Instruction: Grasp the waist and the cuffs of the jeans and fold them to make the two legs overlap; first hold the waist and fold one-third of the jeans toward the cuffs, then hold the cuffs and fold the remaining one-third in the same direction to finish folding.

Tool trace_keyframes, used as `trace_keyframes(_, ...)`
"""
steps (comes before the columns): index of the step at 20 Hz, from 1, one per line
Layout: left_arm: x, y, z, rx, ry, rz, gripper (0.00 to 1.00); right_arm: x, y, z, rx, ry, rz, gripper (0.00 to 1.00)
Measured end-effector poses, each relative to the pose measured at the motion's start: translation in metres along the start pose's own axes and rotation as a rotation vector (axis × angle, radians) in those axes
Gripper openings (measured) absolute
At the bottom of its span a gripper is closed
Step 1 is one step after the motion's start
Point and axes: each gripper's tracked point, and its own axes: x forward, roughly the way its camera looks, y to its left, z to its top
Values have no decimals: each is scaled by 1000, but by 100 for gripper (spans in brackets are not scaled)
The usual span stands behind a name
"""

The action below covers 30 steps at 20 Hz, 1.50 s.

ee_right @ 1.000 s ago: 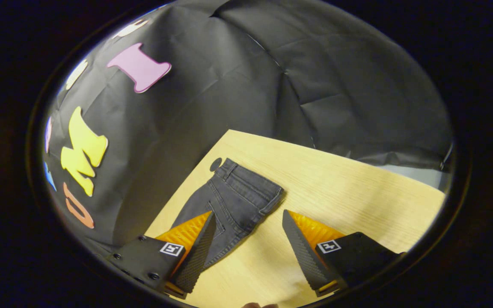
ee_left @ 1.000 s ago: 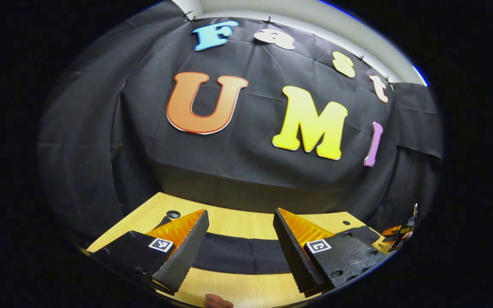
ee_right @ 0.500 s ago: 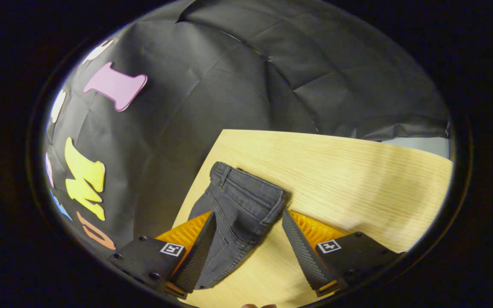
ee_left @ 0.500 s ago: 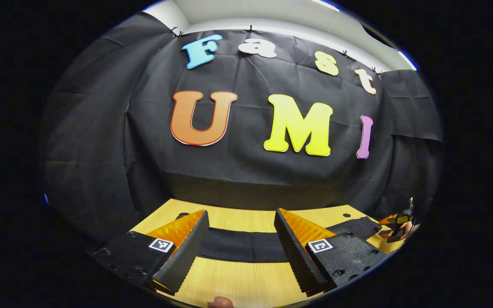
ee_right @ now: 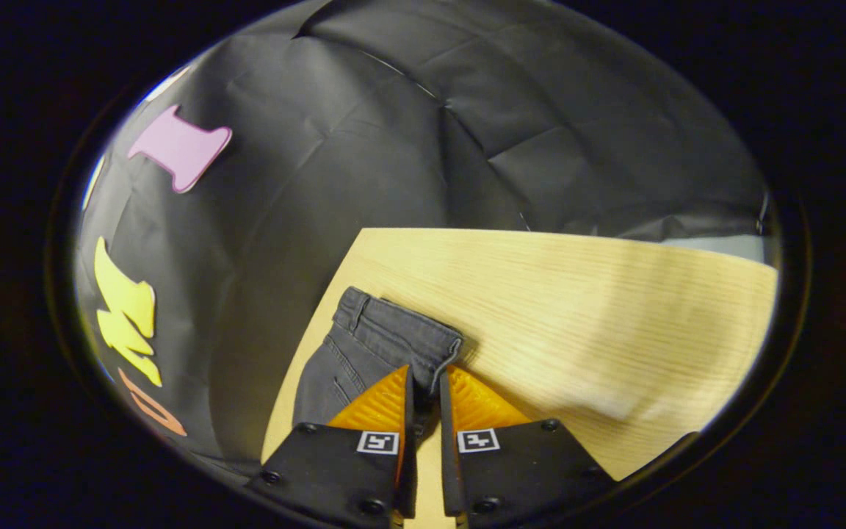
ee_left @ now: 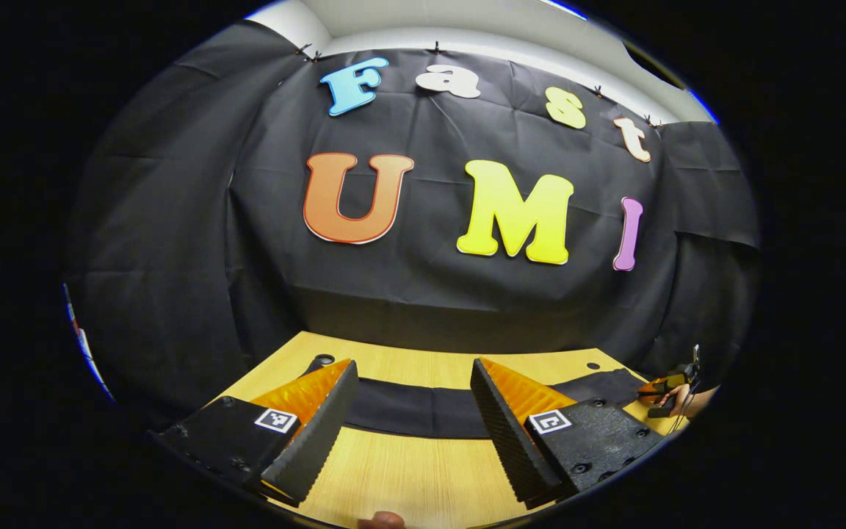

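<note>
Jeans [ee_right: 364, 349]: one pair, right claw [ee_right: 423, 400] pinching waist.

We saw a light wooden desk [ee_left: 401, 477] at six o'clock in the left gripper view, backed by a creased black cloth wall [ee_left: 173, 220]. A pale ceiling strip [ee_left: 467, 22] ran at twelve o'clock, above small clips holding the cloth.
</note>
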Motion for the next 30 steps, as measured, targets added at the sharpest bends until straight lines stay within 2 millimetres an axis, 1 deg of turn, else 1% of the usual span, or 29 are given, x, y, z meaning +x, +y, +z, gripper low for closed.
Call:
trace_keyframes(1, 0, 3, 2, 17, -4, 9, 98, 0, 5, 0, -59, -23, -11, 11)
trace_keyframes(2, 1, 6, -1, 33, -1, 11, 98, -4, 10, 3, -106, -36, -10, 8)
trace_keyframes(3, 1, 7, -2, 43, 9, 11, 98, -14, 19, 9, -148, -63, 3, 13)
trace_keyframes(4, 2, 7, -2, 45, 13, 5, 98, -22, 30, 13, -190, -76, 23, 3)
trace_keyframes(5, 2, 6, -4, 36, 13, -2, 100, -28, 44, 15, -231, -94, 37, 8)
trace_keyframes(7, 3, 8, -6, 7, 14, -14, 98, -42, 77, 15, -303, -119, 78, 8)
trace_keyframes(9, 6, 9, -3, -7, 8, -26, 99, -60, 111, 11, -367, -148, 129, 8)
trace_keyframes(10, 6, 12, -1, -6, 1, -29, 98, -71, 130, 9, -398, -167, 156, 3)
trace_keyframes(11, 8, 15, 2, -6, -6, -30, 98, -82, 152, 5, -428, -182, 188, 3)
trace_keyframes(12, 8, 17, 5, -8, -12, -32, 99, -92, 173, 0, -456, -194, 221, 8)
trace_keyframes(13, 8, 21, 7, -11, -17, -31, 98, -103, 194, -8, -487, -205, 250, 8)
trace_keyframes(14, 8, 26, 8, -13, -20, -28, 98, -113, 215, -17, -513, -214, 285, 3)
trace_keyframes(16, 7, 35, 11, -15, -25, -22, 98, -133, 257, -39, -564, -225, 356, 12)
trace_keyframes(17, 6, 40, 12, -12, -27, -19, 98, -140, 277, -55, -592, -222, 391, 12)
trace_keyframes(18, 7, 44, 12, -9, -28, -16, 98, -146, 296, -71, -623, -220, 421, 7)
trace_keyframes(20, 6, 54, 13, -4, -29, -6, 98, -155, 328, -110, -686, -199, 480, 8)
trace_keyframes(22, 5, 64, 16, -6, -33, 5, 98, -165, 352, -155, -747, -166, 532, 8)
trace_keyframes(24, 3, 73, 18, -18, -40, 15, 98, -164, 368, -204, -788, -117, 574, 8)
trace_keyframes(26, 1, 80, 19, -27, -42, 27, 98, -154, 378, -248, -816, -54, 598, 8)
trace_keyframes(27, 1, 85, 19, -28, -40, 34, 98, -150, 382, -269, -831, -34, 608, 12)
trace_keyframes(28, 1, 88, 20, -31, -42, 40, 98, -147, 382, -289, -850, -7, 614, 8)
trace_keyframes(30, 0, 98, 21, -41, -44, 57, 98, -132, 378, -331, -882, 38, 607, 8)
